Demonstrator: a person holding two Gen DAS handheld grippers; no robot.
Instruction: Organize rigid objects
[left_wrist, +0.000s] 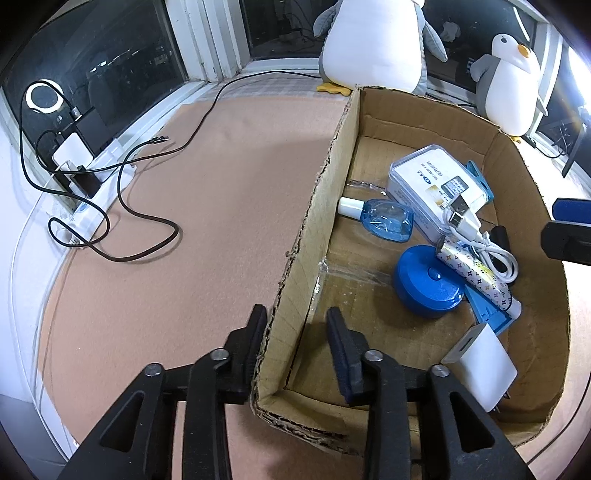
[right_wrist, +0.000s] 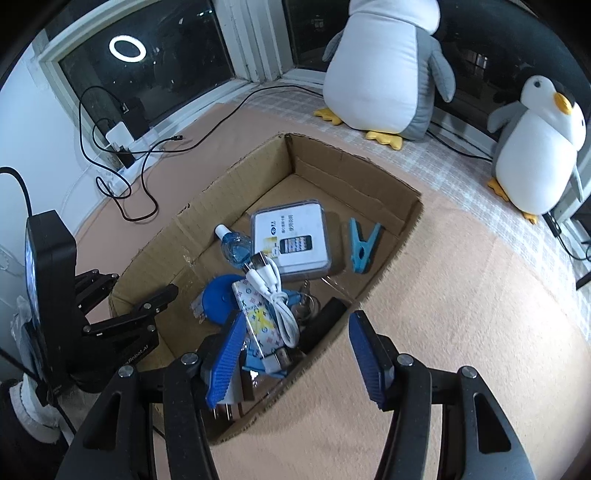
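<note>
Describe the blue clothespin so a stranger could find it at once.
Look in the cardboard box in front of the two plush penguins. The clothespin lies flat on the box floor, right of the clear plastic case. It alone is a blue V-shaped clip, apart from the pile.

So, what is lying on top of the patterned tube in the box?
A coiled white USB cable lies across the patterned tube. The tube's lower end is hidden behind the right tongs.

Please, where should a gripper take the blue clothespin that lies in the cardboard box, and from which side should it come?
Grip the blue clothespin across its narrow joined end, coming from straight above. It lies flat and alone on the box floor beside the white case, so its two long sides are free; its two legs spread apart toward the far wall.
</note>
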